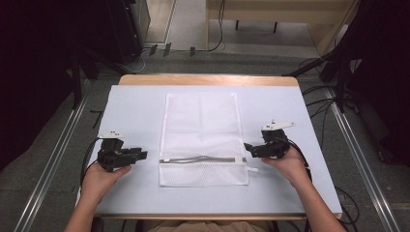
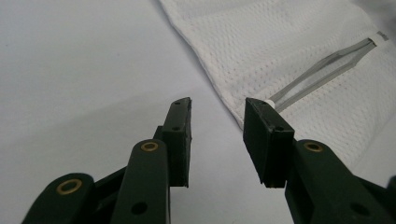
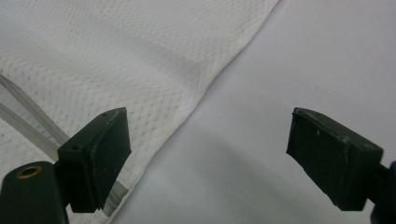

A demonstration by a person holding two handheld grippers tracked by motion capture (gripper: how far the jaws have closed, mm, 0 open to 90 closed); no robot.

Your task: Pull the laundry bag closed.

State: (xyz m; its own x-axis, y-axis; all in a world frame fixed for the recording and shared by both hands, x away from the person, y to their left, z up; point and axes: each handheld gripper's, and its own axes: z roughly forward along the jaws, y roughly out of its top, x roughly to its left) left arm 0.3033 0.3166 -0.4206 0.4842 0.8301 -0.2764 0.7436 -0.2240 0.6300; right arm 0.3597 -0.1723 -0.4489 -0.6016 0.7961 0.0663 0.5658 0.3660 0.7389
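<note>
A white mesh laundry bag [image 1: 201,130] lies flat in the middle of the table, its grey zipper [image 1: 203,159] partly open near the front end. My left gripper [image 1: 141,155] rests on the table just left of the bag, open, jaws pointing at the zipper's left end. In the left gripper view the bag [image 2: 299,51] and the zipper [image 2: 322,70] lie just beyond the open gripper [image 2: 217,112]. My right gripper [image 1: 249,147] sits at the bag's right edge, open wide. In the right gripper view the bag's edge [image 3: 140,70] runs between the jaws of the gripper [image 3: 208,135].
A pale blue-white sheet [image 1: 135,106] covers the wooden table [image 1: 208,79]. Cables [image 1: 319,104] and dark stands [image 1: 77,67] crowd the floor around the table. A white zipper tab [image 1: 253,169] sticks out at the bag's right front.
</note>
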